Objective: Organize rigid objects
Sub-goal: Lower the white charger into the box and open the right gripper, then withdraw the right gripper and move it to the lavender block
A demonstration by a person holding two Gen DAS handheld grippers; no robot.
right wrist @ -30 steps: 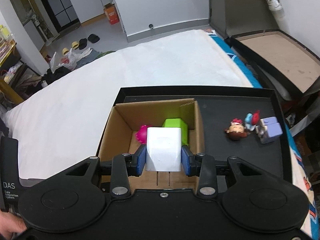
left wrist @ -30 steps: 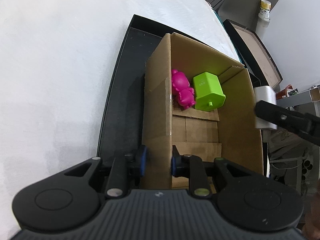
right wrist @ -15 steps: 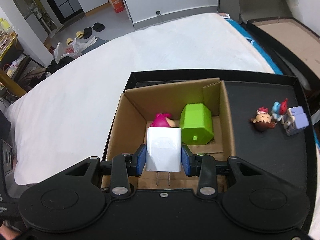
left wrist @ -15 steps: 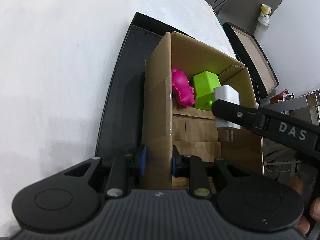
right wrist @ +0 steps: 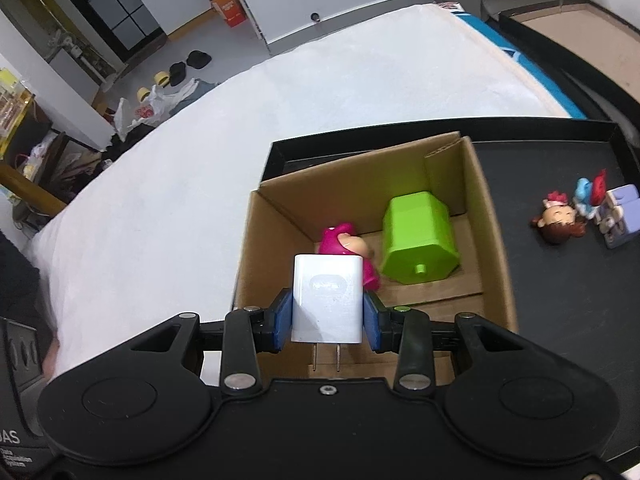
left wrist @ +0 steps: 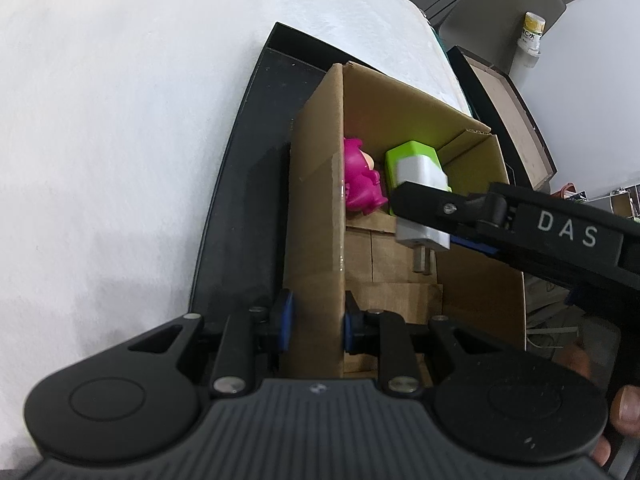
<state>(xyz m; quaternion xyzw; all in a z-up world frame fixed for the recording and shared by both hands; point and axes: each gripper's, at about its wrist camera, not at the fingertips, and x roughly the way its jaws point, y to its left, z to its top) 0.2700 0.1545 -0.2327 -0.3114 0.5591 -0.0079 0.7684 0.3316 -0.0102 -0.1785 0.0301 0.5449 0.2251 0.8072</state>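
Observation:
An open cardboard box (left wrist: 316,208) (right wrist: 490,248) stands in a black tray (left wrist: 244,184) (right wrist: 560,320). Inside it lie a pink figurine (left wrist: 360,184) (right wrist: 340,238) and a lime green block (right wrist: 418,240) (left wrist: 408,150). My left gripper (left wrist: 314,322) is shut on the box's near side wall. My right gripper (right wrist: 327,320) is shut on a white plug adapter (right wrist: 327,298) (left wrist: 420,236), prongs towards the camera, held above the box's inside beside the pink figurine. In the left wrist view the right gripper's arm crosses over the box from the right.
A small doll head (right wrist: 558,222), a blue-and-red figure (right wrist: 588,194) and a lilac block (right wrist: 618,214) lie on the tray right of the box. White cloth (right wrist: 280,120) covers the table. A second dark tray with a brown base (left wrist: 508,108) sits beyond.
My right gripper has carried the white adapter from beside the box's right wall to over its inside and lower. The left gripper kept its hold on the box wall.

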